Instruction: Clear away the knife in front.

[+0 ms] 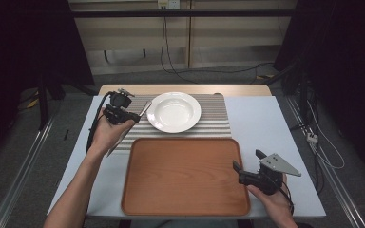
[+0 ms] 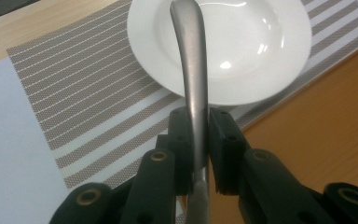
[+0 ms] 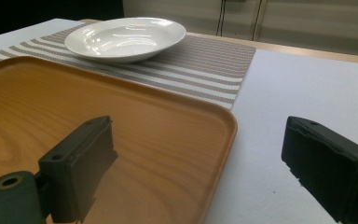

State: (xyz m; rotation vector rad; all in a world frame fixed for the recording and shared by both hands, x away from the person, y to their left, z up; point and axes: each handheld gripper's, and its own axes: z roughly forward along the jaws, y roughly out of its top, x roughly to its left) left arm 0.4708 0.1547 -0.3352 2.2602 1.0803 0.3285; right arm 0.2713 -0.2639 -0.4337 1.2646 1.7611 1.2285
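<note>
Probably a lab — dark curtains [image 1: 24,42], cables [image 1: 171,57].

even overhead light, dark surroundings, glare on the plate [image 2: 242,51], soft focus throughout.

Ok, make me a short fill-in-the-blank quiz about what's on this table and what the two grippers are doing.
1. The left gripper is shut on a metal ____.
2. The white plate sits on a ____ placemat.
3. The right gripper, beside the wooden tray, has its jaws ____.
4. The tray has ____ on it.

Missing words: utensil handle; striped; open; nothing
</note>
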